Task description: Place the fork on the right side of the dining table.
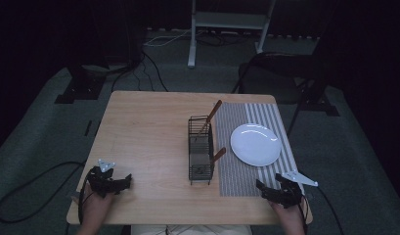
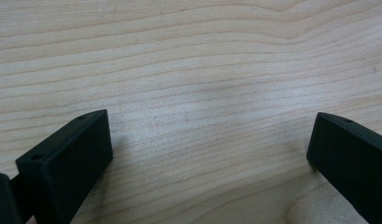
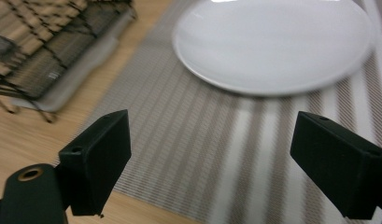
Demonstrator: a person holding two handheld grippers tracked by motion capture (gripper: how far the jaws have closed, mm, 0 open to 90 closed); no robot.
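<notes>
A pale wooden table [image 1: 148,142] sits mid-frame in the high view, on grey carpet in a dark room, with a white stand [image 1: 227,24] at top centre and black cables trailing over the floor. A striped grey placemat [image 1: 246,178] covers the table's right part and carries a white plate [image 1: 255,144]. Just left of the plate stands a black wire basket [image 1: 201,149] with wooden-handled utensils. At lower left the left gripper [image 1: 120,185] rests jaws spread over bare wood; at lower right the right gripper [image 1: 262,189], jaws spread, lies on the mat's near edge.
</notes>
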